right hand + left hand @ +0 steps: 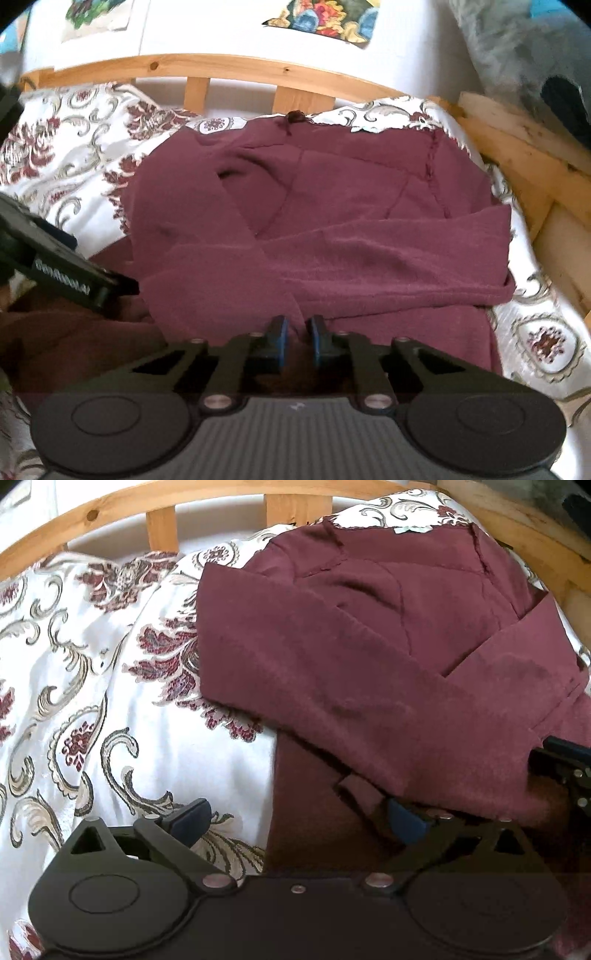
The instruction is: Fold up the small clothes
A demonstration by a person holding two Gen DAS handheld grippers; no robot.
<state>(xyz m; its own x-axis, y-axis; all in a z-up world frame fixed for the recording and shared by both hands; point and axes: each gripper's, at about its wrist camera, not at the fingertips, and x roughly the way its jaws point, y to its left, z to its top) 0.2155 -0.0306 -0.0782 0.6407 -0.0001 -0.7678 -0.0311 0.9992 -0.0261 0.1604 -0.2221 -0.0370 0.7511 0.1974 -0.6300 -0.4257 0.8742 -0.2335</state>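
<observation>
Pinching the maroon garment [332,236], right tongs [297,341] clench; left tongs [299,821] gape; lettering unreadable.

A small maroon knit top [332,206] lies flat on a floral bedspread [74,147], neckline toward the wooden bed rail [221,66]. Both long sleeves are folded inward and cross over its front. The near hem edge is bunched up.
</observation>
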